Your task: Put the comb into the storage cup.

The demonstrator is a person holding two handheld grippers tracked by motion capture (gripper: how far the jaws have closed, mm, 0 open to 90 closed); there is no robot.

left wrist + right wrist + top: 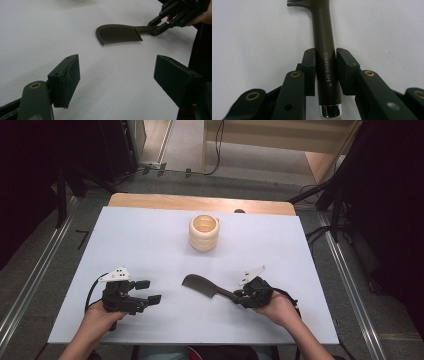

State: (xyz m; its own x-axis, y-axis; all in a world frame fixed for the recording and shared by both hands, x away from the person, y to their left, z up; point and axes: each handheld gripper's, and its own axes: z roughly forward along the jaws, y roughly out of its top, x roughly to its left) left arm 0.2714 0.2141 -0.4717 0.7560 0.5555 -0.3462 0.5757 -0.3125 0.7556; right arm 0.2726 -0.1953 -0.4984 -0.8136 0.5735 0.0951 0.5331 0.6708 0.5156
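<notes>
Your right claw [325, 75] has its jaws on either side of the comb [202, 287], pads right against the brown handle with almost no gap, so it looks pinched, though whether the grip is firm you can't tell. No earlier look is at hand to judge more. Your left claw [148, 291] sits spread wide with nothing between its pads, resting low at the near left of the table [150, 240].

That comb lies flat on the white tabletop, a little right of centre and toward your side, teeth end pointing left and away, handle running back into your right claw. In the right claw's view the handle [325, 50] reads "Creative Art" and ends in a shiny silver cap [331, 111].

A cream ribbed cup [204, 232] stands upright near the far middle, well apart from the comb. White surface lies bare between your two claws and out toward the left edge. Beyond the far edge a strip of wood [200, 202] shows, then grey floor [45, 265], metal rails [30, 285] along both sides, and cables [320, 232] on the right.
</notes>
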